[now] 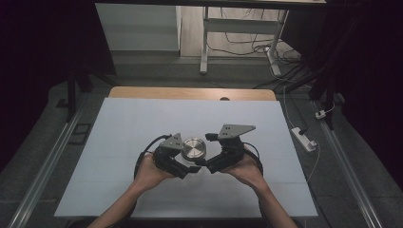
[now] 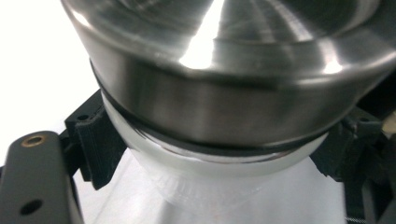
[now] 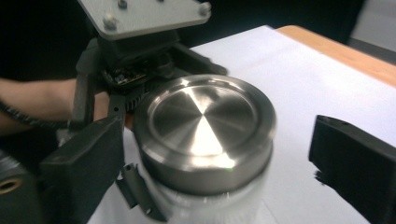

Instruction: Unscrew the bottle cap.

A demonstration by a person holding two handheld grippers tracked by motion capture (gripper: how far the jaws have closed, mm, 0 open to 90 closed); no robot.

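Left claw [image 2: 210, 186] pinching clear jar [image 2: 219, 168] below steel lid [image 1: 194, 148] | jar upright, lid up, near worktop [image 1: 142, 123] front edge | right claw [image 3: 224, 154] spread, level, beside lid

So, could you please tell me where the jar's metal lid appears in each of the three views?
High view: the metal lid sits just below centre, between the two claws.
Left gripper view: it spans the upper half, above the clear jar body.
Right gripper view: centre, seen from above.
Shared landmark: the white table cover.
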